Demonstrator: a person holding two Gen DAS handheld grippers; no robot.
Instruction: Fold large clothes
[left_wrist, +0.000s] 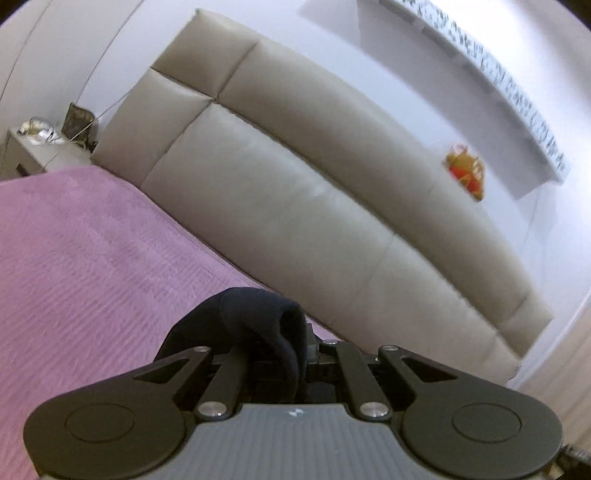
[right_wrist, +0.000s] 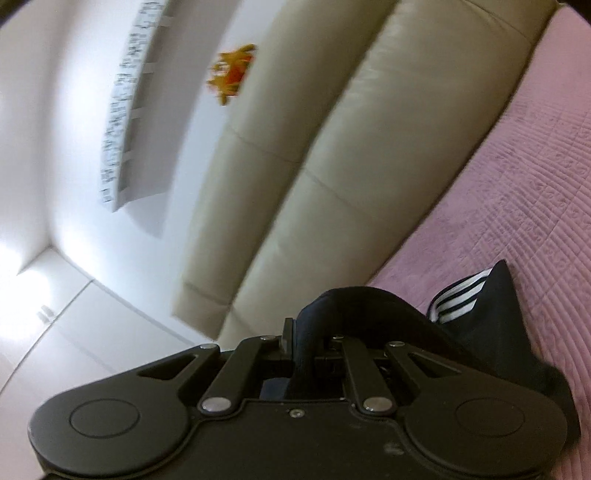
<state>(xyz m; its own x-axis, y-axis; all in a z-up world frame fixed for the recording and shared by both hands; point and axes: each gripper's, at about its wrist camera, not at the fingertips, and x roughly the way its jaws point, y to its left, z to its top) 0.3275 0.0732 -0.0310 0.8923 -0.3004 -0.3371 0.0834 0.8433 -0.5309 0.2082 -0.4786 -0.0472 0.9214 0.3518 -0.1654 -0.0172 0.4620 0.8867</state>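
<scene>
Both my claws are clamped on the dark garment: left claw (left_wrist: 295, 350) bunches cloth (left_wrist: 255, 314) at twelve o'clock, right claw (right_wrist: 306, 343) likewise, its striped end (right_wrist: 458, 295) trailing toward two o'clock over the pink bedspread (right_wrist: 517, 184).

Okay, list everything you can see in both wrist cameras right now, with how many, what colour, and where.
Quilted bedspread: one, pink, covering the bed.
Padded leather headboard: one, beige, against the white wall.
Dark navy garment: one, white-striped trim in the right view, lifted over the bedspread, pinched by both grippers.
Plush toy: one, orange and red, blurred, above the headboard.
Wall shelf: one, white, above the headboard.
Bedside cabinet: one, pale, cluttered, beside the headboard.
Left gripper: black, shut on garment.
Right gripper: black, shut on garment.
</scene>
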